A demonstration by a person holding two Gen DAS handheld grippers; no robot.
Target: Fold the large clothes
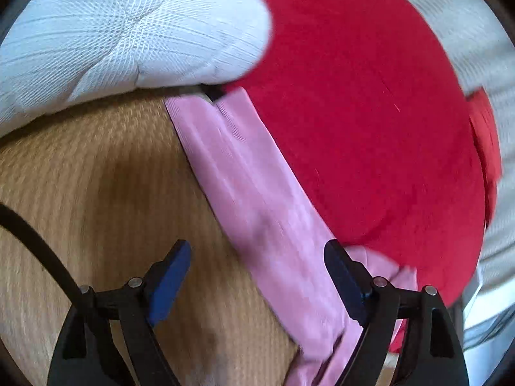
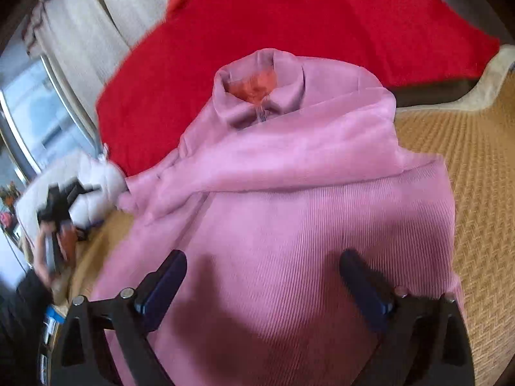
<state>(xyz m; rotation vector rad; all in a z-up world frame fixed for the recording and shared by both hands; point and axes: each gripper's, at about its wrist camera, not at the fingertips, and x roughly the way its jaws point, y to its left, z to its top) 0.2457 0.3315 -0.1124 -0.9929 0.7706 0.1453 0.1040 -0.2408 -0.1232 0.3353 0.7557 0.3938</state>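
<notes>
A pink ribbed zip-collar top (image 2: 289, 218) lies on a woven tan mat (image 2: 476, 167), its collar (image 2: 257, 93) pointing away and one sleeve folded across the chest. My right gripper (image 2: 262, 276) hovers open and empty over its lower body. In the left wrist view a strip of the same pink top (image 1: 257, 212) runs diagonally between the mat (image 1: 96, 199) and a red blanket (image 1: 370, 112). My left gripper (image 1: 257, 267) is open above this strip, with nothing between its fingers.
A red blanket (image 2: 289, 16) lies beyond the collar. A white quilted cushion (image 1: 122, 32) sits at upper left in the left wrist view. A white plush toy (image 2: 99, 183) and dark objects (image 2: 54, 212) lie left of the top. Beige curtains (image 2: 96, 25) hang by a window.
</notes>
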